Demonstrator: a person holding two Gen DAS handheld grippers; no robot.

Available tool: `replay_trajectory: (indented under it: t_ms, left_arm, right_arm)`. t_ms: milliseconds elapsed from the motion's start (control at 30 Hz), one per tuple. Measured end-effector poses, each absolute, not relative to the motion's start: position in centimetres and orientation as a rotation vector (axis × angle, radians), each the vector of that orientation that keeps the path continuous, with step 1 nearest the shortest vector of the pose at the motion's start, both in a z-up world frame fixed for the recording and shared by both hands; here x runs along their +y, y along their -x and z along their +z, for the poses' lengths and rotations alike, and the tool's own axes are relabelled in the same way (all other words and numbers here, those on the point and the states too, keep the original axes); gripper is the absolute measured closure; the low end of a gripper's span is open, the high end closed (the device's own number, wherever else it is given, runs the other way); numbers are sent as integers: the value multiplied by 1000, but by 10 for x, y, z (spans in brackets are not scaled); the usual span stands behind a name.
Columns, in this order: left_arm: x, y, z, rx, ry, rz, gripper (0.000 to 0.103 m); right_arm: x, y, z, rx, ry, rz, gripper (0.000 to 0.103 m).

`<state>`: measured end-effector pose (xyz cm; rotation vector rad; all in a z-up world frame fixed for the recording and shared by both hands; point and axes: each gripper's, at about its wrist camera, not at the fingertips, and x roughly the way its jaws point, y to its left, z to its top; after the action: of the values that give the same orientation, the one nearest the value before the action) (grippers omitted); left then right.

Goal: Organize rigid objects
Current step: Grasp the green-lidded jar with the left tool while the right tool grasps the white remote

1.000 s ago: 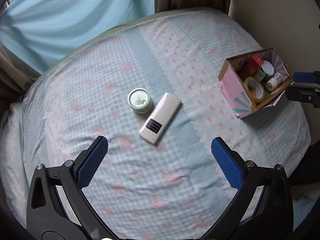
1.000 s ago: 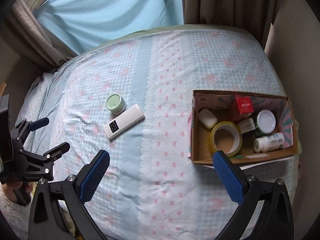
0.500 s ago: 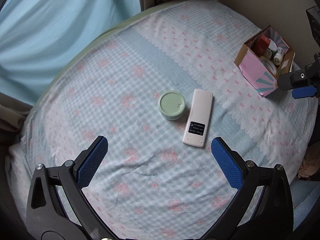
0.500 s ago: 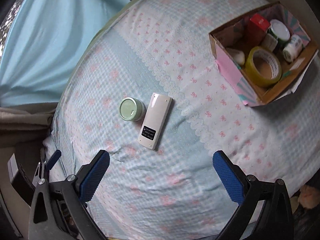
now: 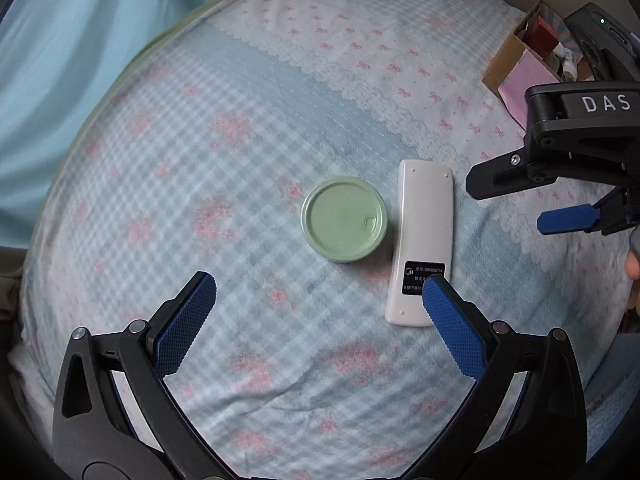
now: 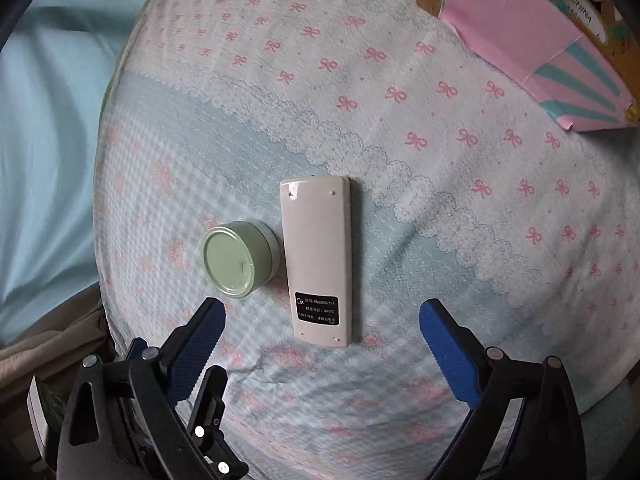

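Two loose items lie side by side on the bed (image 5: pixel 248 92): a green-lidded jar (image 5: pixel 344 218) and a white remote control (image 6: pixel 318 260), back-side up, nearly touching. Each hand-held gripper is spread wide and empty, the left hand-held gripper (image 5: pixel 316 308) lined up on the jar, the right hand-held gripper (image 6: pixel 320 334) straddling the remote, probably so both can be lifted together. Well apart, the pink cardboard box (image 6: pixel 536 36) waits as their likely destination.

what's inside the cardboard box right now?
In the left wrist view the cardboard box shows a red carton and a small bottle. The right gripper covers the rest; the right wrist view shows only its outer wall.
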<state>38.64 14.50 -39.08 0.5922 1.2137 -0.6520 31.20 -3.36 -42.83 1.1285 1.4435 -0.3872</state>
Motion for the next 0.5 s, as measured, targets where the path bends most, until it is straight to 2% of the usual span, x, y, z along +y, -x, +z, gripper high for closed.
replay_trajectory:
  t_ms: [167, 433, 500]
  left_arm:
    - [136, -397, -424, 1211, -640, -688, 0]
    - [122, -413, -464, 1215, -652, -737, 1]
    - [120, -416, -470, 1213, -637, -754, 1]
  right_arm:
    - [-28, -320, -465, 1461, -1210, -479, 16]
    - [-21, -337, -496, 1494, -1228, -604, 16]
    - [-18, -340, -499, 1496, -1214, -639, 25]
